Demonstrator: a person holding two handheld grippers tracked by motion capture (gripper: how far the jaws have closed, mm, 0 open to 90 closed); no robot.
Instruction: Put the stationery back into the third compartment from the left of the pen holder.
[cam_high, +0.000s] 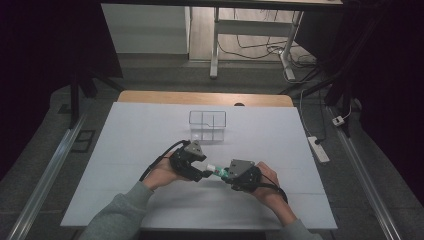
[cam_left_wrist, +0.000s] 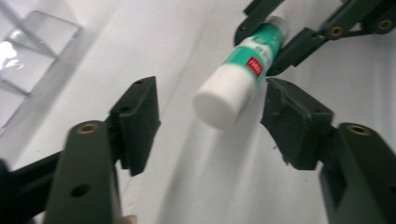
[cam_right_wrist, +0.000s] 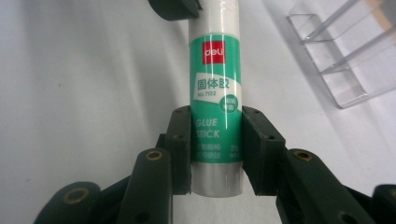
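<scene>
Matte black, blocky right gripper clamped on the lower body of a smooth cylindrical glue stick (glossy green-and-white label, red logo patch), held level just above the pale counter in front of the person. Opposite, left gripper with jaws spread wide, either side of the stick's rounded white cap and clear of it. Farther back, clear hard-plastic organizer, boxy, split into compartments.
</scene>
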